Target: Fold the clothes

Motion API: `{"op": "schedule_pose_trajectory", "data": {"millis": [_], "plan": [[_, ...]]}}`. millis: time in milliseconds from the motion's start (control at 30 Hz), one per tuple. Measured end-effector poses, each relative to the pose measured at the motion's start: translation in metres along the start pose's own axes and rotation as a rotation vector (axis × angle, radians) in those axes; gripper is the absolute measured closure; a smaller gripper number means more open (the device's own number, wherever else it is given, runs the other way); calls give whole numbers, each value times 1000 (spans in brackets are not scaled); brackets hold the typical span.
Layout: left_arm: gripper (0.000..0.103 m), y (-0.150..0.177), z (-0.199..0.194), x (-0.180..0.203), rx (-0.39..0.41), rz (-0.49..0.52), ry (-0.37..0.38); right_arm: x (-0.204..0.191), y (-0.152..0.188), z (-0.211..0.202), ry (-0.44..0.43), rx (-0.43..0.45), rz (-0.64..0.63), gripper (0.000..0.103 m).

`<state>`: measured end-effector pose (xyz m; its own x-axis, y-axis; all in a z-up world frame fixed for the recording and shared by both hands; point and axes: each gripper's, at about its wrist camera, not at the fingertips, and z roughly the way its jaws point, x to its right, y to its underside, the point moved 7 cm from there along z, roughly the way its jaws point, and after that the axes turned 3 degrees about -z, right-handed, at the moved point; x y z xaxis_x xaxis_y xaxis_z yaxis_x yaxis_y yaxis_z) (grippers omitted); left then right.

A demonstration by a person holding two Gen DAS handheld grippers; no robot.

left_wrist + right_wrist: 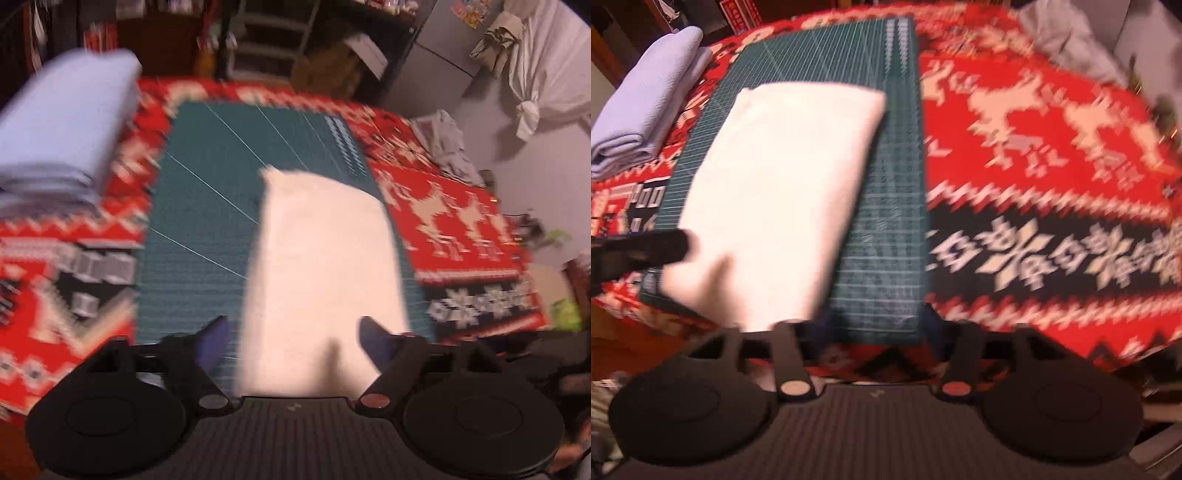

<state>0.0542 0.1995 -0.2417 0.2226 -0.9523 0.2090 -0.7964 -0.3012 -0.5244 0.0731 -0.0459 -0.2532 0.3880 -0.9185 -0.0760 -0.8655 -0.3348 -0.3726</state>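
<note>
White cloth [783, 192] lies as a flat, long rectangle on the green cutting mat [886, 236], which sits on the red patterned cover [1052, 166] of the desk. Left claw [293, 341] is spread wide over the cloth's near end, nothing between its fingers; right claw [860, 325] is also spread and empty, at the mat's near edge just right of the cloth. Both views are motion-blurred, so cloth edges are soft. The shape fits either a finished fold ready for stacking or one more halving still due; can't settle which. For any grab: pinch all layers at a corner, both claws level, keep edges aligned. Count: one white cloth on the mat, one folded lavender pile [646, 110] far left, layers not countable, one crumpled grey garment [448, 147] far right, one mat, two claws.
</note>
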Motion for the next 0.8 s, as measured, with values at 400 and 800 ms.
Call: {"op": "schedule_pose_trajectory", "data": {"millis": [400, 800], "plan": [[13, 12, 29, -69, 37, 55, -127, 29, 1, 34, 109, 122, -73, 1], [0, 27, 55, -64, 70, 264, -34, 40, 14, 40, 57, 272, -81, 0]]}}
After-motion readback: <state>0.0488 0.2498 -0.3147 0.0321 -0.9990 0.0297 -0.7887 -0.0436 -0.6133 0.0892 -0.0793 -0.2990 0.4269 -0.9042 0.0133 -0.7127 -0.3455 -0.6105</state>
